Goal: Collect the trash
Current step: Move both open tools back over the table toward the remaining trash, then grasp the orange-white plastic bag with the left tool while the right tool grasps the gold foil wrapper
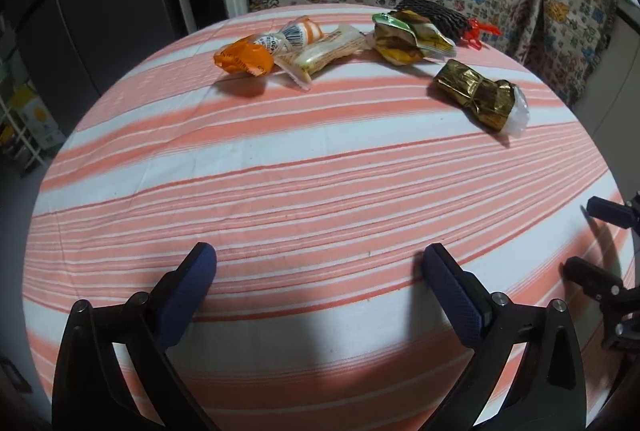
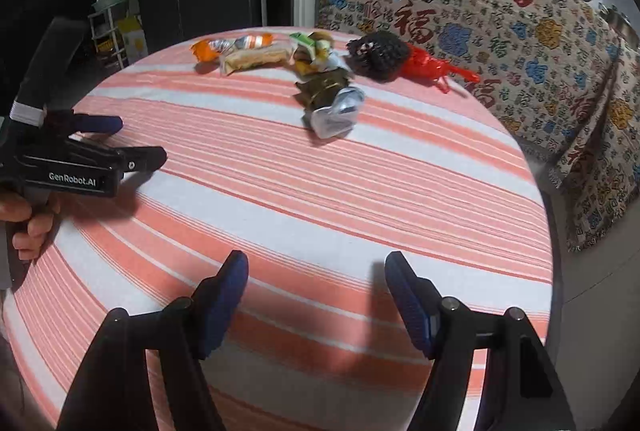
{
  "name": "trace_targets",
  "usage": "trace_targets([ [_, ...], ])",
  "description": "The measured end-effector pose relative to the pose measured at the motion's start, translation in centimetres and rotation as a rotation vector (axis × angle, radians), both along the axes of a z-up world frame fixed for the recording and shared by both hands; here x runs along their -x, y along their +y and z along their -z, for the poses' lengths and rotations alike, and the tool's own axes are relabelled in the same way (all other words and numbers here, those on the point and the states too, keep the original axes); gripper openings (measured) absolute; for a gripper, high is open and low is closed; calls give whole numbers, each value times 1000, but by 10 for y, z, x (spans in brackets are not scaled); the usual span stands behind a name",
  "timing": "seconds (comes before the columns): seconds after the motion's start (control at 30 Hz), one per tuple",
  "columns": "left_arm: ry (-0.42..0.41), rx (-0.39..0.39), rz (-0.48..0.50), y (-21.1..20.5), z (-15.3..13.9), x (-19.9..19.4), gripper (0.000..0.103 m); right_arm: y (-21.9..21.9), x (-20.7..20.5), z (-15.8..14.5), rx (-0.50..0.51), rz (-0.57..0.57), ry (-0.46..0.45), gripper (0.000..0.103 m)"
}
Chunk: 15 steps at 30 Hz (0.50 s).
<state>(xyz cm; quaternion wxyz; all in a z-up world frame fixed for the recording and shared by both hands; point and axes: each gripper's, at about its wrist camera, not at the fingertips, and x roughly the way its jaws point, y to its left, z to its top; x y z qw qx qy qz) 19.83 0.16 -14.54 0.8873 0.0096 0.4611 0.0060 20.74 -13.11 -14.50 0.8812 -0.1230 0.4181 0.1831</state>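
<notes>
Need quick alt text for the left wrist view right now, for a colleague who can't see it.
The left gripper hangs open and empty over a pink-and-white striped tablecloth. Crumpled trash lies at the far edge: an orange wrapper, a clear wrapper, a green-gold packet and a gold foil packet. The right gripper shows at the right edge.

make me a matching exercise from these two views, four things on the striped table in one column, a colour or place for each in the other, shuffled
Things:
1. crumpled wrapper at the left end of the row
2. foil packet
3. woven pouch
4. left tongs

Colour or place:
A. black, beside a red plastic piece
B. orange
C. gold, nearest piece of trash to the tongs
D. over bare tablecloth, nothing between them

Pairs: 1-B, 2-C, 3-A, 4-D
</notes>
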Motion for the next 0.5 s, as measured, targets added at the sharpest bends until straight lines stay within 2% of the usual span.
trace_targets([
  [0.2, 1, 3, 1, -1, 1, 0, 103, 4, -6, 3, -33, 10, 23, 73],
  [0.5, 1, 8, 2, -2, 1, -1, 103, 3, -10, 4, -45, 24, 14, 81],
])
